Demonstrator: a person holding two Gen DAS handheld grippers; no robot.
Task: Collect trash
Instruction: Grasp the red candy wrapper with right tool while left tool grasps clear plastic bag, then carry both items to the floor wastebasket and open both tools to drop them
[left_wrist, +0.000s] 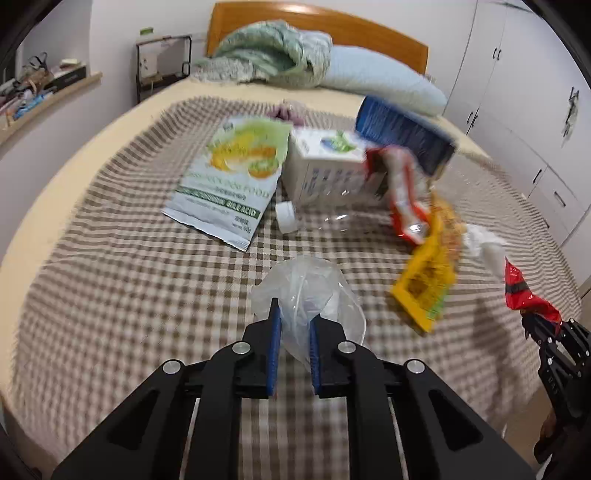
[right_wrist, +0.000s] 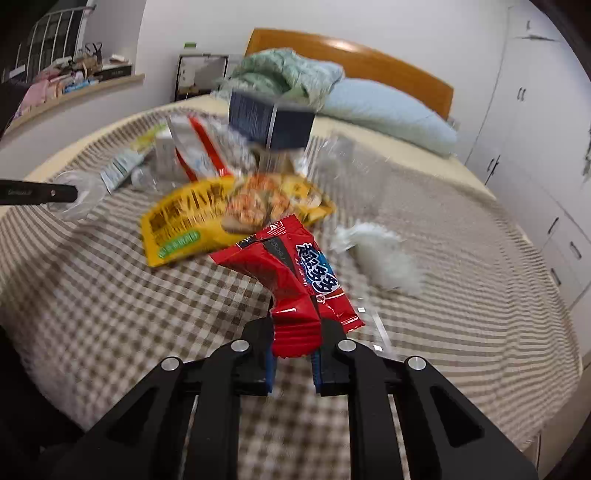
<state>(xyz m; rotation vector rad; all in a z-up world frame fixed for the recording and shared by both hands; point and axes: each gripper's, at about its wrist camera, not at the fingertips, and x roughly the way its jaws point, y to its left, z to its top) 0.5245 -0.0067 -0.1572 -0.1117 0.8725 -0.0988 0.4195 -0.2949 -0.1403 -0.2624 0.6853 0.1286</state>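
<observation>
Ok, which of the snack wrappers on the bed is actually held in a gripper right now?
The red wrapper, pinched in the right gripper. The yellow snack bag lies loose on the checked cover, ungripped.

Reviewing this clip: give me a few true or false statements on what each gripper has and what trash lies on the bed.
1. The left gripper is shut on a clear plastic bag. True.
2. The right gripper is empty. False: it is shut on a red snack wrapper.
3. A yellow snack bag lies on the checked bedspread beyond the red wrapper. True.
4. The white carton is held between the left gripper's fingers. False: it sits on the bed farther off, beside a green and white pouch.
5. A crumpled white tissue lies on the bedspread. True.
</observation>
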